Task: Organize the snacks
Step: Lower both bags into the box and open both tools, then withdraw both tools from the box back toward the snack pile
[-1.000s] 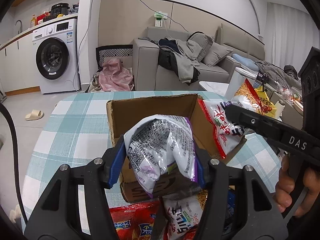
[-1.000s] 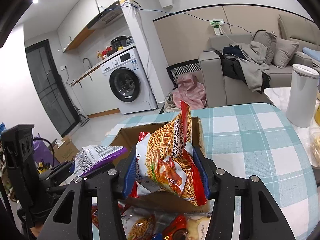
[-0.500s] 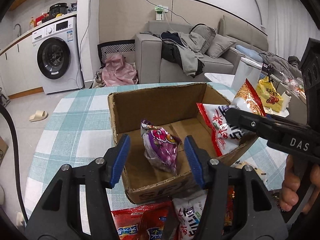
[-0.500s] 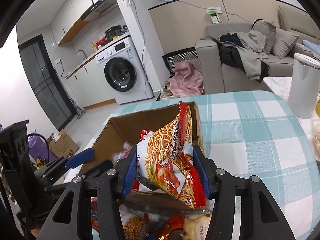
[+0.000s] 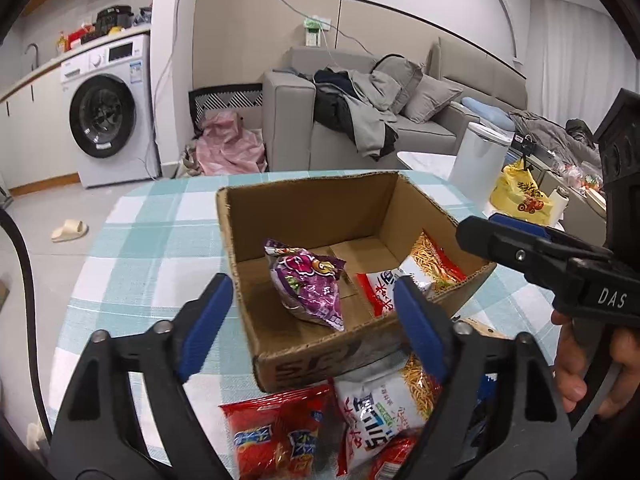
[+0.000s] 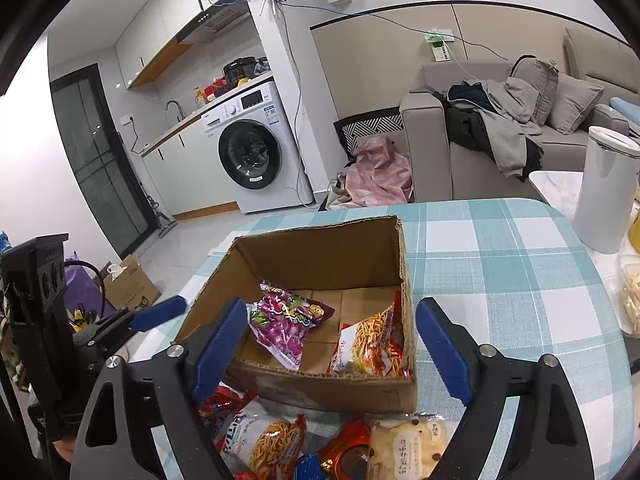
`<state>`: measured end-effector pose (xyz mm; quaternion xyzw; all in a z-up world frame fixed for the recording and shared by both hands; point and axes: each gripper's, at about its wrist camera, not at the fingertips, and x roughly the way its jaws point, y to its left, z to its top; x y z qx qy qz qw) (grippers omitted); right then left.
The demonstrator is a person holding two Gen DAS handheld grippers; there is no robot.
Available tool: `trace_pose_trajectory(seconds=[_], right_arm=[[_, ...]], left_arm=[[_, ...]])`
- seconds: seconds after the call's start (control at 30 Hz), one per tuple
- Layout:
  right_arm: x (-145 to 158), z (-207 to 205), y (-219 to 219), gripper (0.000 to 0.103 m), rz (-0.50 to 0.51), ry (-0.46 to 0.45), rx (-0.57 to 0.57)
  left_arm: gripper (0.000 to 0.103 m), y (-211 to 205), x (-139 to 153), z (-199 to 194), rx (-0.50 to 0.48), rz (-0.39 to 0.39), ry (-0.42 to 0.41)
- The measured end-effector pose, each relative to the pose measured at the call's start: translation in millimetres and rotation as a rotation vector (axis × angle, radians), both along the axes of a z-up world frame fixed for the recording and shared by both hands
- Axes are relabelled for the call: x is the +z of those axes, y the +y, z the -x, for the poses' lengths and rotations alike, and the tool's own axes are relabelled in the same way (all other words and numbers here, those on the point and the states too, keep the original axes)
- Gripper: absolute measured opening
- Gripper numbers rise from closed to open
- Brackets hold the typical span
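Note:
An open cardboard box [image 5: 308, 204] [image 6: 320, 252] stands on the checked table. Inside lie a purple snack bag [image 5: 308, 284] [image 6: 286, 326] and a red-and-white noodle-snack bag [image 5: 416, 268] [image 6: 370, 338] leaning on the right wall. My left gripper [image 5: 312, 320] is open and empty just in front of the box. My right gripper [image 6: 326, 344] is open and empty above the box's near edge. Loose snack bags lie in front of the box: a red bag [image 5: 280, 428], a white noodle bag [image 5: 384, 412] [image 6: 260, 436] and a pale bag [image 6: 408, 448].
The teal checked tablecloth [image 6: 500, 264] covers the table. A white cylinder bin [image 6: 604, 196] stands at the far right edge. A yellow bag [image 5: 520, 196] sits beyond the table. A sofa with clothes [image 5: 360, 116] and a washing machine [image 5: 108, 116] are behind.
Both grippers opened and let go: the purple bag dropped from my left gripper into the box, then the noodle-snack bag dropped from my right gripper into the box's right side.

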<state>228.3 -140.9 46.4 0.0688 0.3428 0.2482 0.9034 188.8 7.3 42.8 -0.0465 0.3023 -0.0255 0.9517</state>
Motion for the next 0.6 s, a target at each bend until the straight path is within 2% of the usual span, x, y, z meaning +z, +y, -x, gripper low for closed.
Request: trace_pose_trajectory(seconds=[0.1, 0.23, 0.33, 0.43, 0.6], right_arm=[[0.0, 4.0, -1.6, 0.099, 0.004, 0.002, 0.012], [-1.8, 10.0, -3.5, 0.102, 0.019, 0.007, 0.021], [-3.4, 16.3, -6.7, 0.102, 0.039, 0.002, 0.02], [-4.2, 21.8, -11.5, 0.102, 0.042, 0.001, 0.018], [-3.1, 32.9, -21.4, 0.103, 0.041, 0.005, 0.016]], left_arm=[[0.083, -0.4, 2.5, 9.0, -0.002, -0.011, 0.002], [0.089, -0.3, 4.5, 21.3, 0.01, -0.018, -0.001], [0.091, 0.7, 5.0, 32.0, 0.014, -0.017, -0.008], [0.102, 1.9, 4.3, 40.8, 0.017, -0.013, -0.011], [0.102, 2.0, 3.6, 57.7, 0.019, -0.023, -0.024]])
